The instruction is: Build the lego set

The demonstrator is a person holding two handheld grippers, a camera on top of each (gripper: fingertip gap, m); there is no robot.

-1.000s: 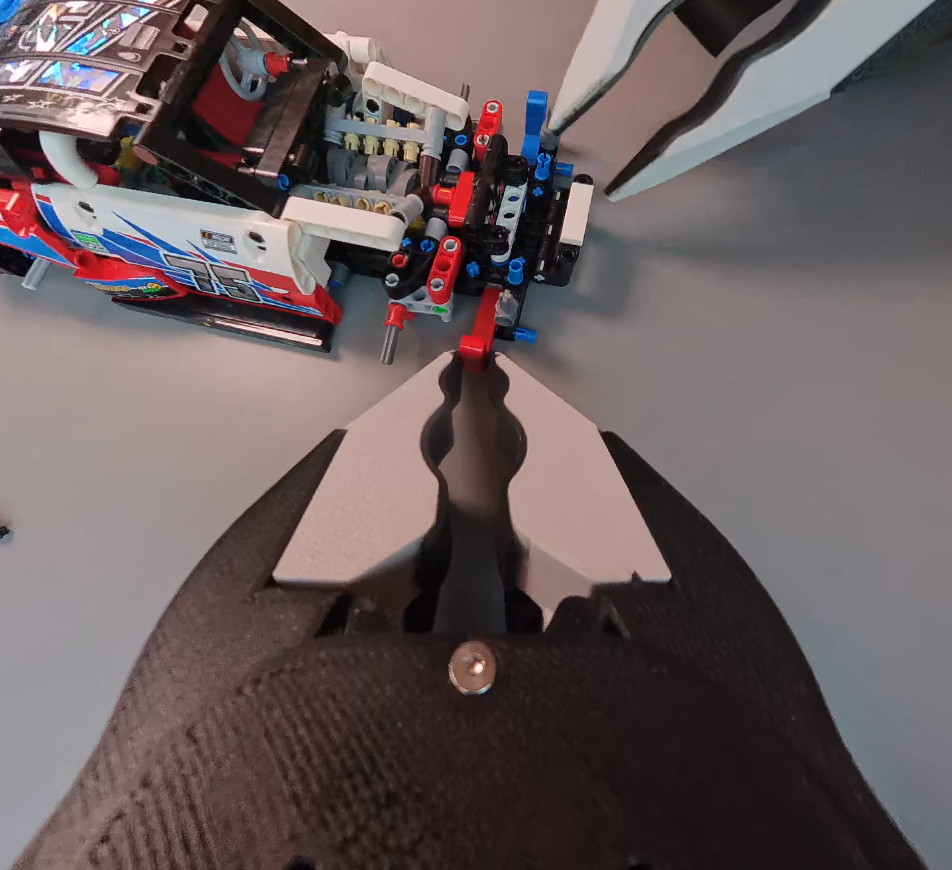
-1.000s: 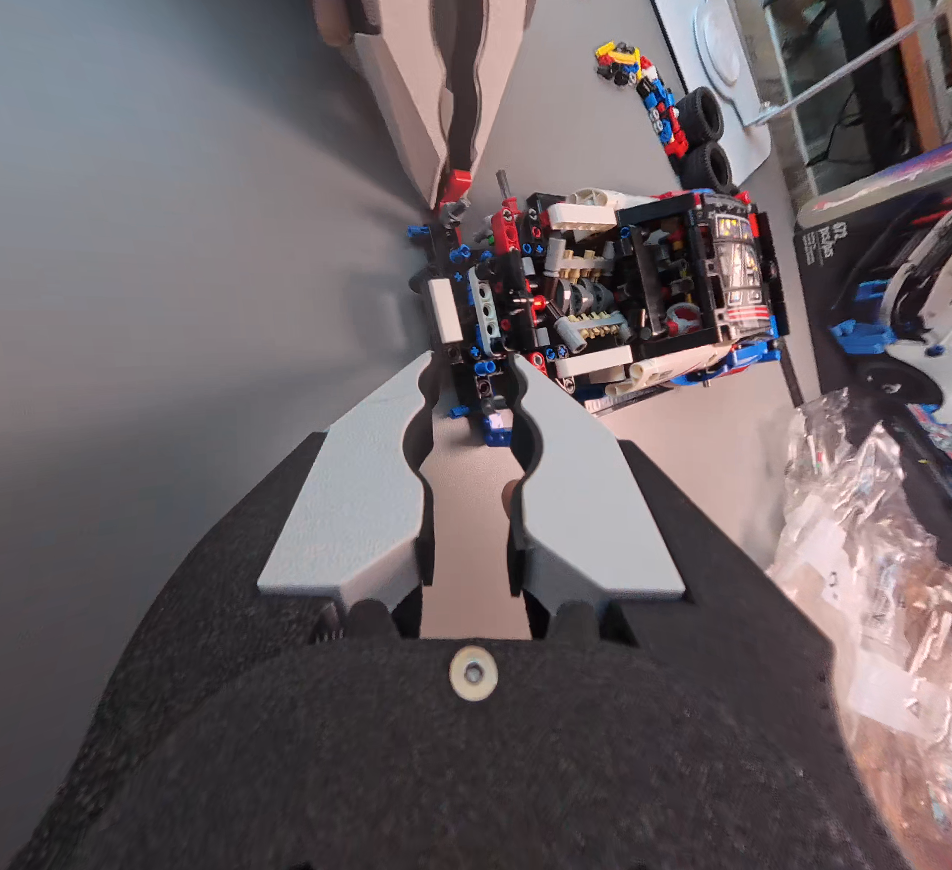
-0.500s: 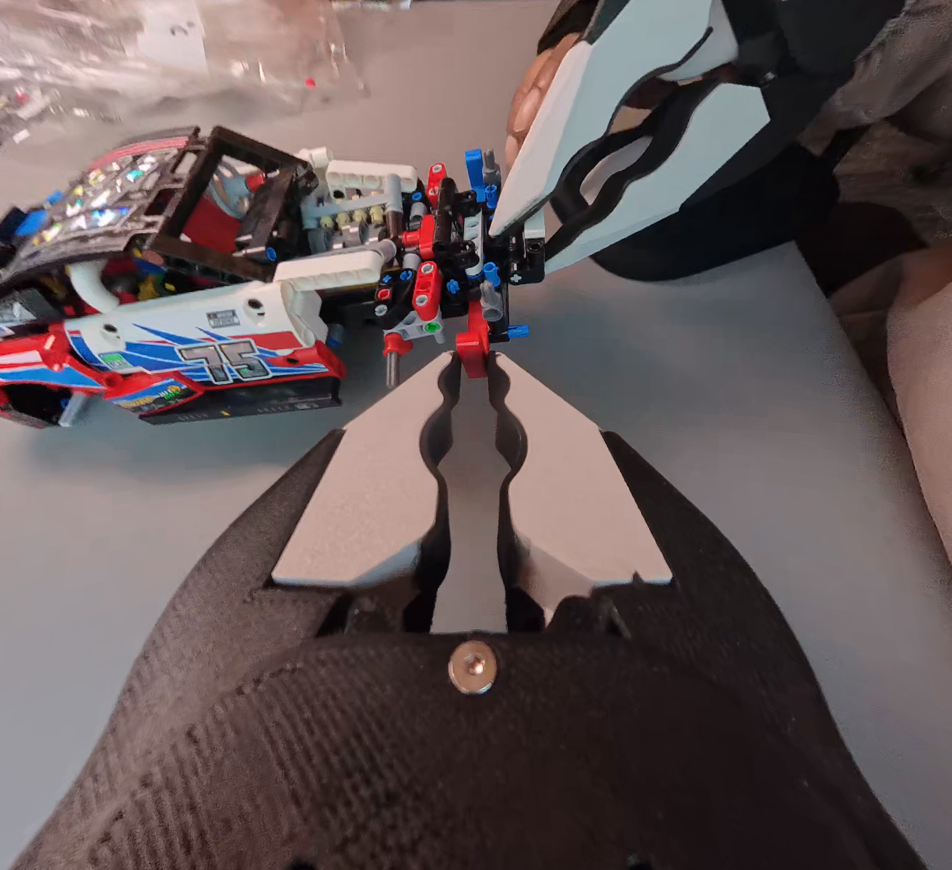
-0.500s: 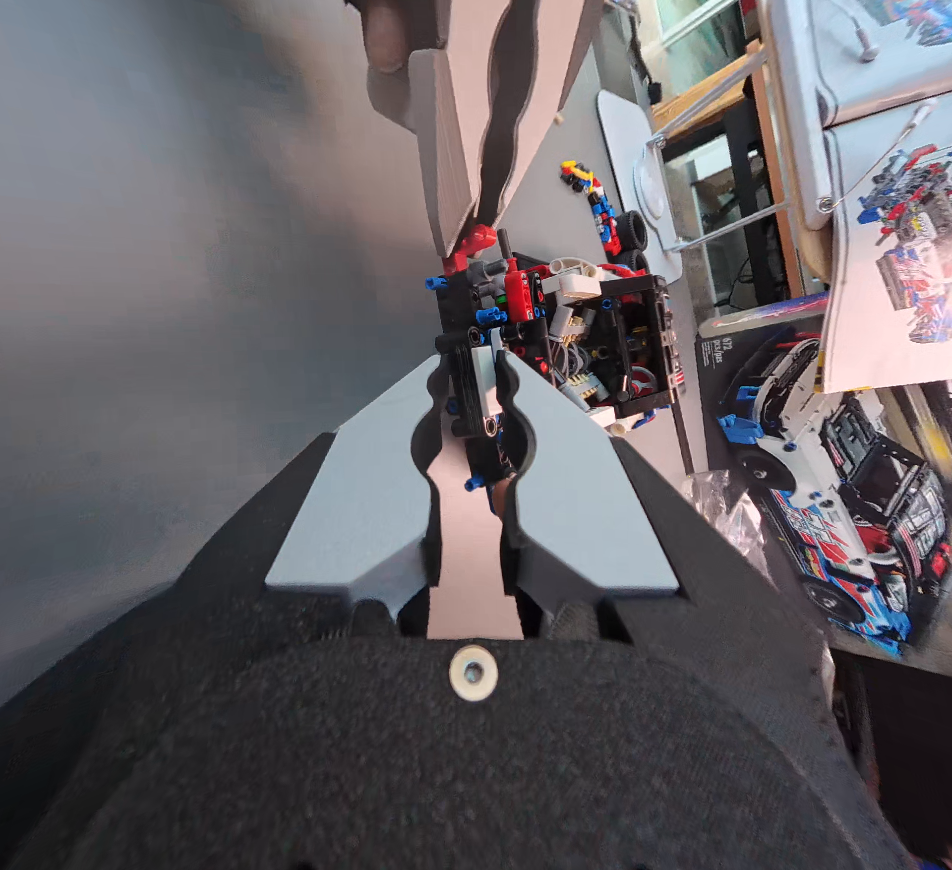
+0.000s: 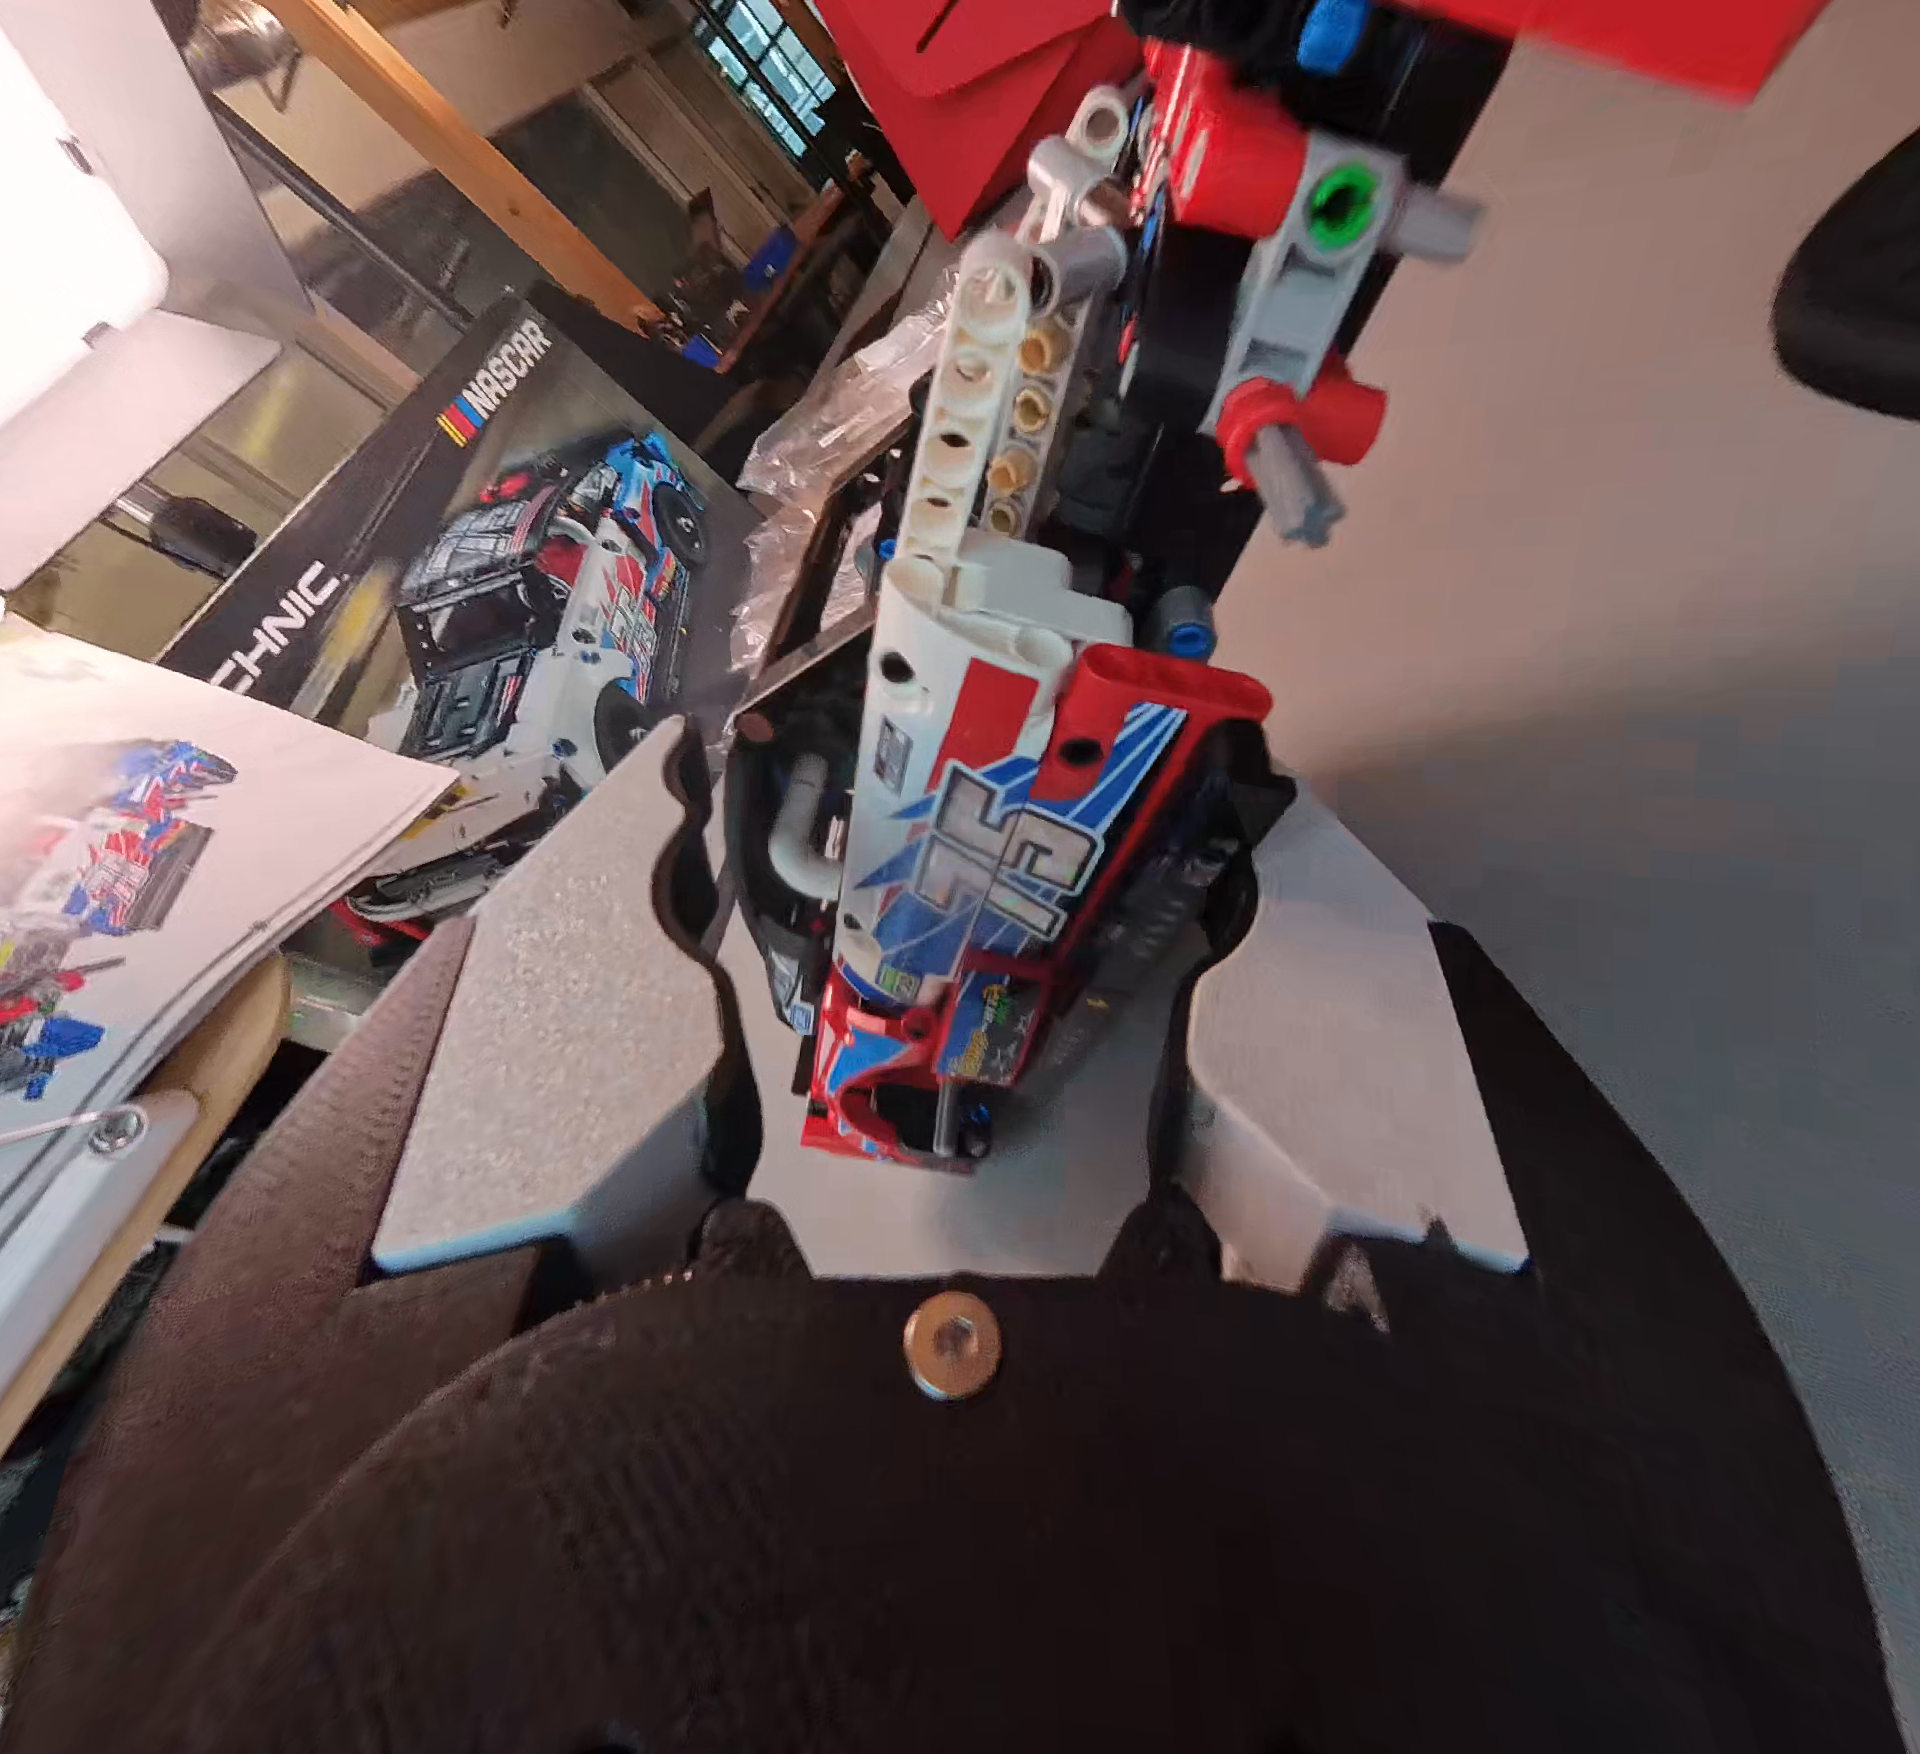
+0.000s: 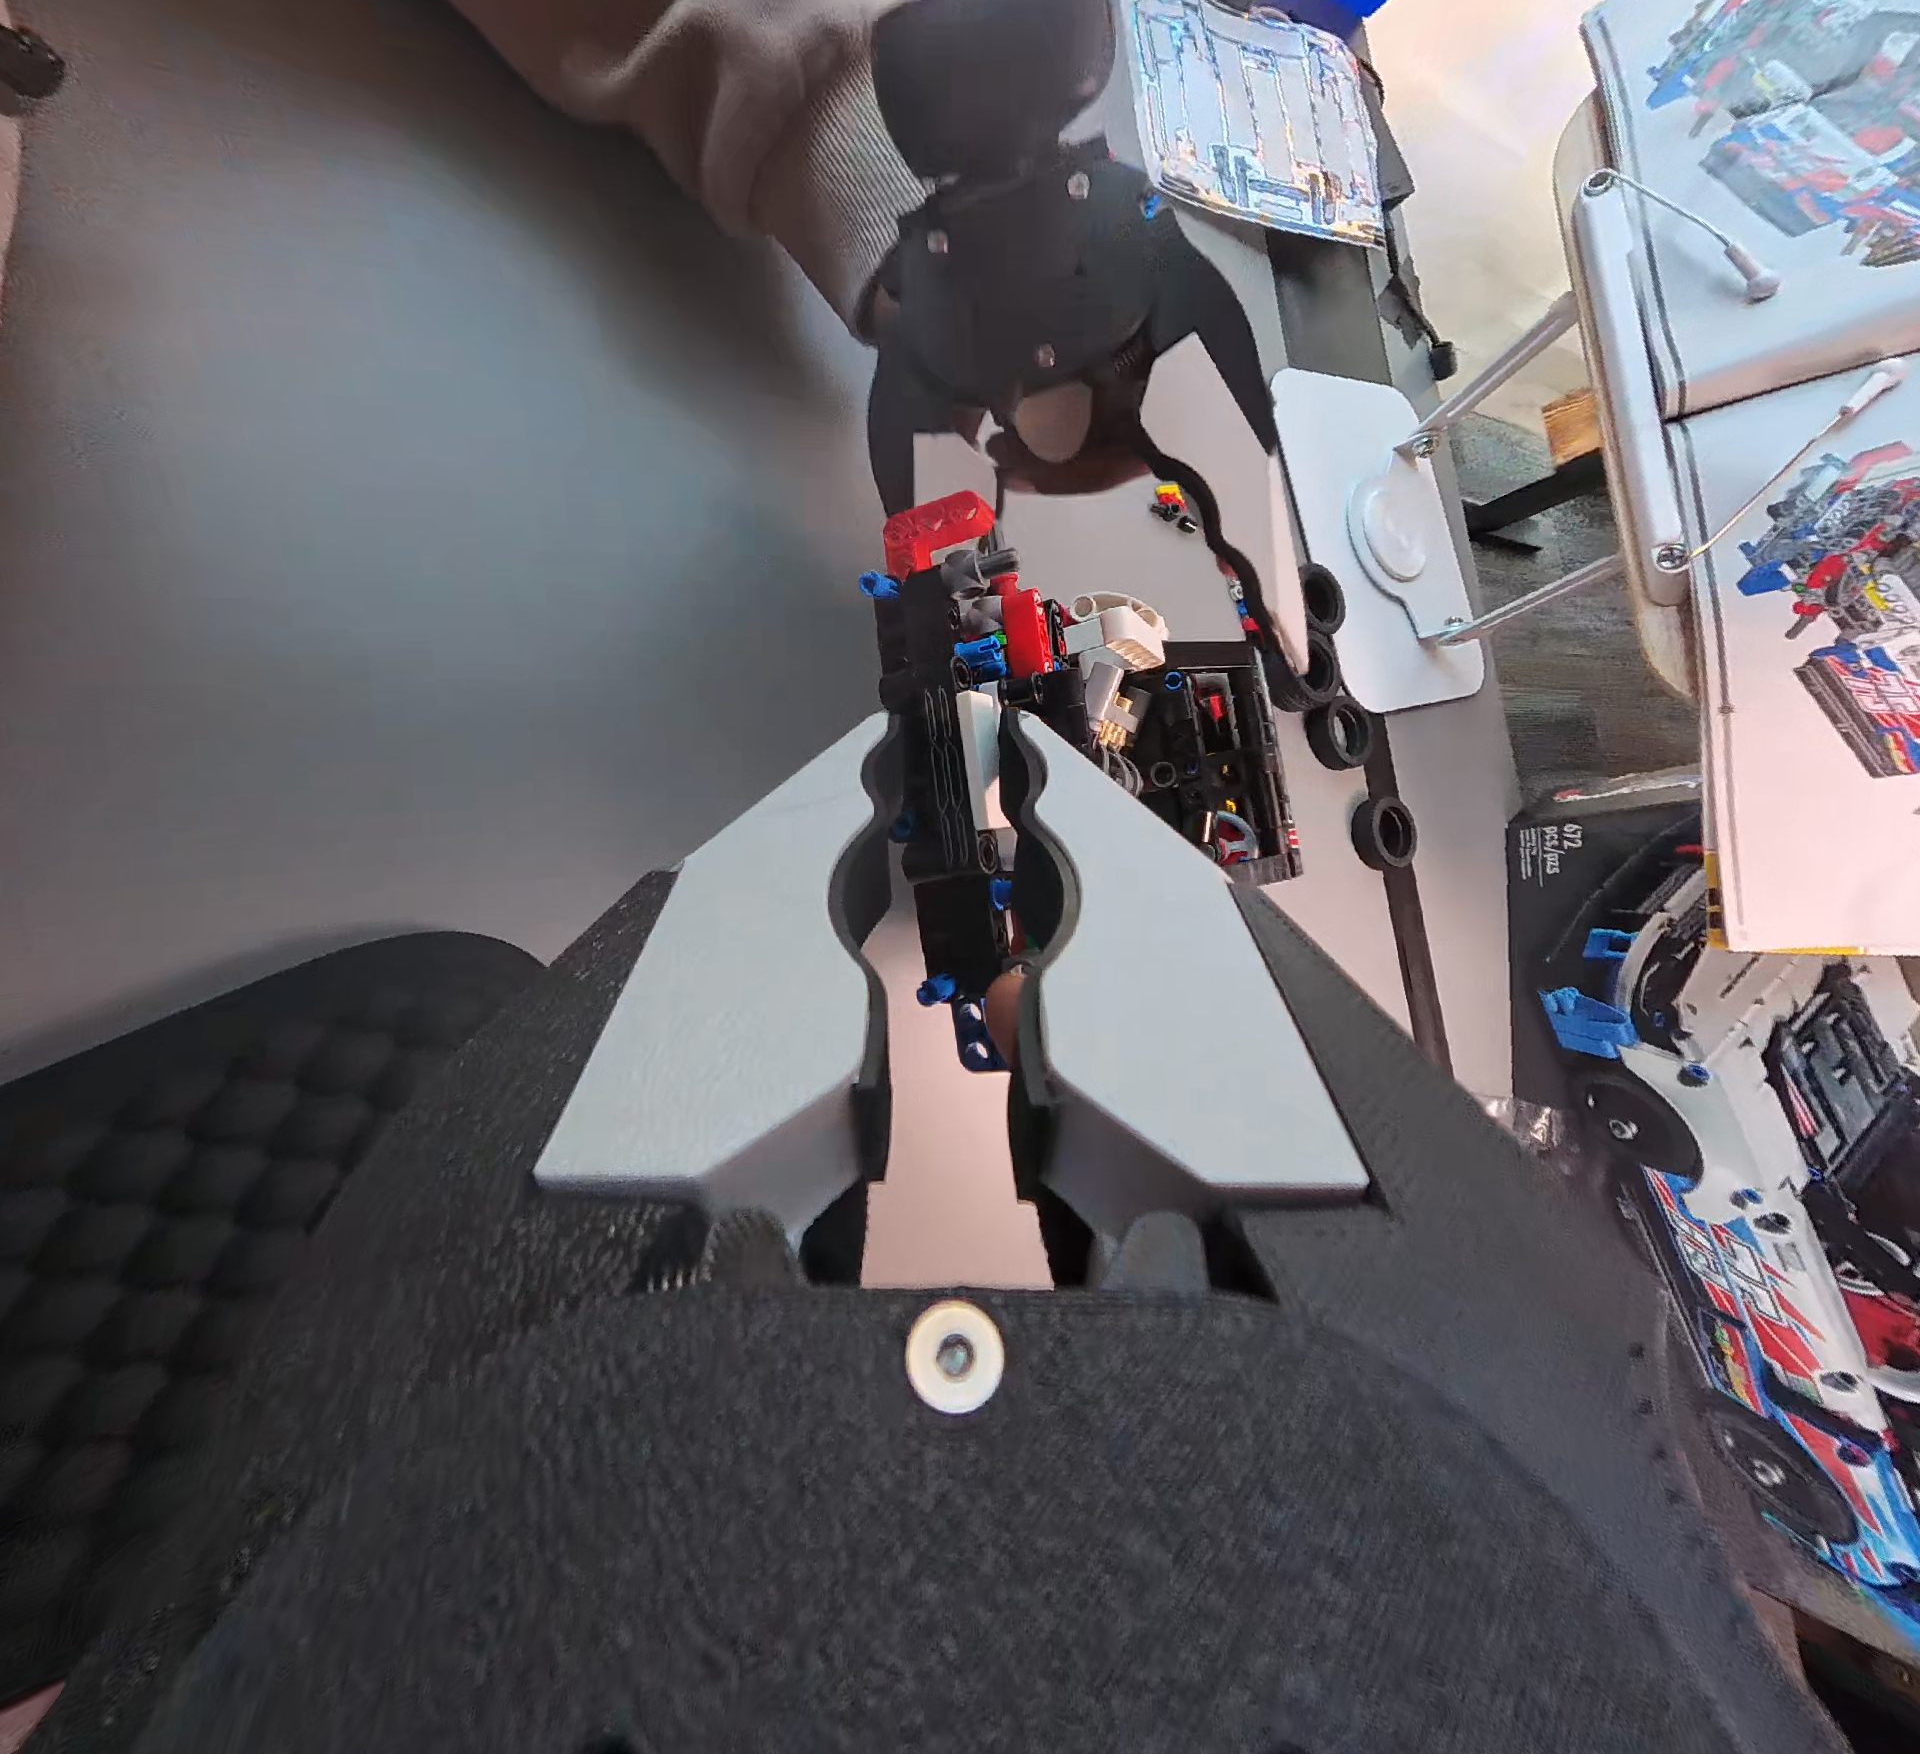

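Gripping with the right gripper [image 6: 951,748], clenched narrow on the black front frame of the lego car [image 6: 1143,717]. Kept the left gripper [image 5: 977,769] spread wide and released, 1 finger on each side of the numbered side panel [image 5: 997,863], grasping nothing. Held the car nose-up, tilted over the grey table [image 6: 364,457]; could not tell whether lifted fully clear. Judged best to hold the right clamp firm, then close the left on solid body panels rather than on the red piece [image 6: 935,525] or protruding pins. Farther out, saw 4 loose tyres [image 6: 1340,728] near a white stand base [image 6: 1371,541], an open instruction booklet [image 5: 156,873], the set's box [image 5: 499,582] and plastic bags [image 5: 831,416]. Noted a sleeve [image 6: 675,42] behind; saw nothing blocking the closing.
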